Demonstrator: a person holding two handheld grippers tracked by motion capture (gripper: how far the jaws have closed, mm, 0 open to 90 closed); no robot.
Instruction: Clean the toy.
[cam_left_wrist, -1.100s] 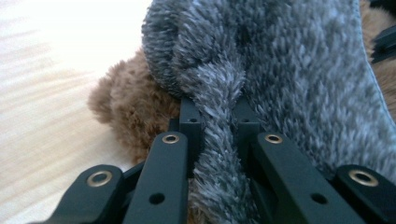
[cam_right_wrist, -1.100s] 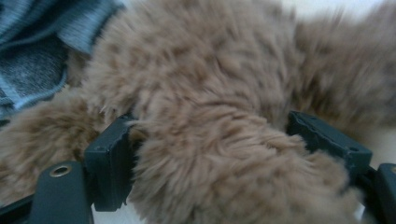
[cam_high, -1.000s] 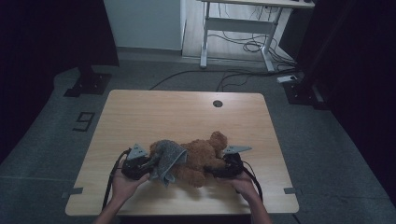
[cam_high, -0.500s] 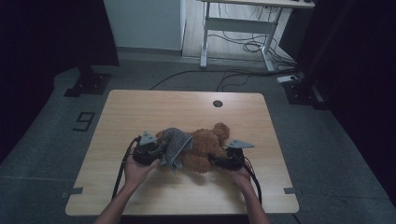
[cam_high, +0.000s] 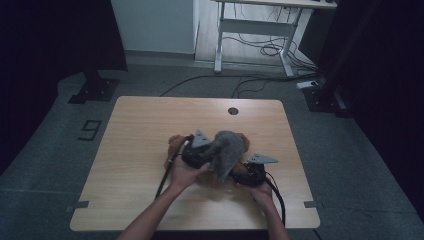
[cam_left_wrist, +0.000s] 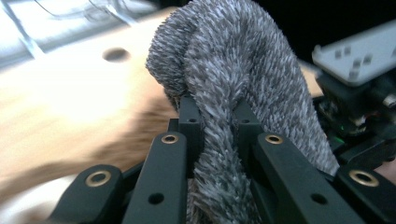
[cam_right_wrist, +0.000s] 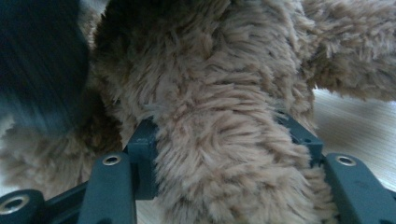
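Note:
A brown plush bear (cam_high: 174, 146) lies on the wooden table (cam_high: 140, 125) near its front middle. A grey fuzzy cloth (cam_high: 228, 151) drapes over the bear's middle. My left gripper (cam_high: 199, 151) is shut on that cloth; in the left gripper view the grey cloth (cam_left_wrist: 233, 70) is pinched between the jaws of the left gripper (cam_left_wrist: 217, 112) and arches up over them. My right gripper (cam_high: 251, 172) sits just right of the cloth. In the right gripper view the right gripper (cam_right_wrist: 224, 135) clamps a thick limb of the brown bear (cam_right_wrist: 219, 93).
A round cable hole (cam_high: 233, 110) sits at the table's far middle. Bare tabletop lies to the left and behind the bear. On the floor beyond are a white desk frame (cam_high: 250, 30), loose cables (cam_high: 270, 50) and dark stand bases (cam_high: 92, 90).
Both hands have shifted right and away from the front edge. The left gripper has drawn the grey cloth up and across the bear toward the right gripper.

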